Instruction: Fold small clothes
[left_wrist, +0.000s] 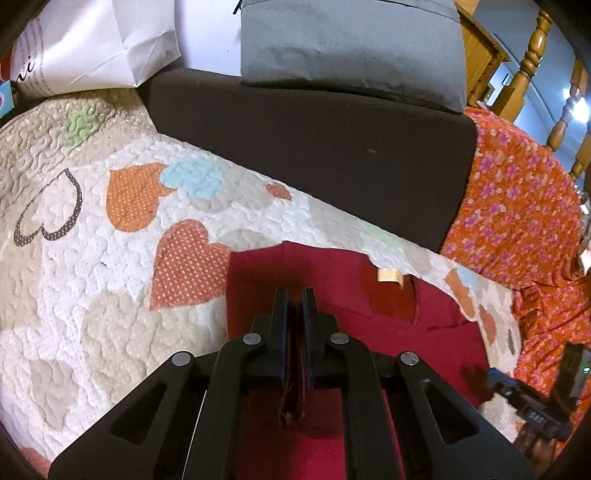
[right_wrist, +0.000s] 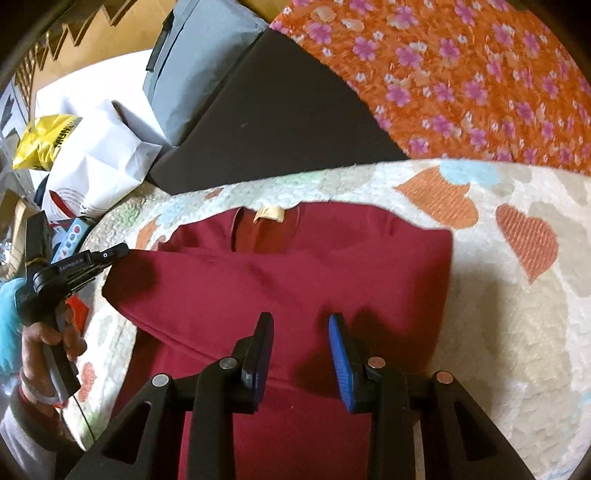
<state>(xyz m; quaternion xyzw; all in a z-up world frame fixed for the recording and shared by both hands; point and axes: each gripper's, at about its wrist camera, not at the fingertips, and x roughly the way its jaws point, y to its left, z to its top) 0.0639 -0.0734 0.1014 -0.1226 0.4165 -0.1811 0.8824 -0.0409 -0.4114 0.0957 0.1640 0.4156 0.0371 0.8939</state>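
Observation:
A small dark red shirt with a cream neck label lies on a quilted heart-print blanket. My left gripper is shut on a fold of the red shirt, pinching its left edge. In the right wrist view the left gripper shows at the shirt's left side, holding a lifted flap of it. My right gripper is open and empty, hovering over the shirt's lower middle.
A dark brown cushion and a grey pillow lie beyond the blanket. An orange floral cloth lies at the right. White paper bags and a yellow bag stand at the left.

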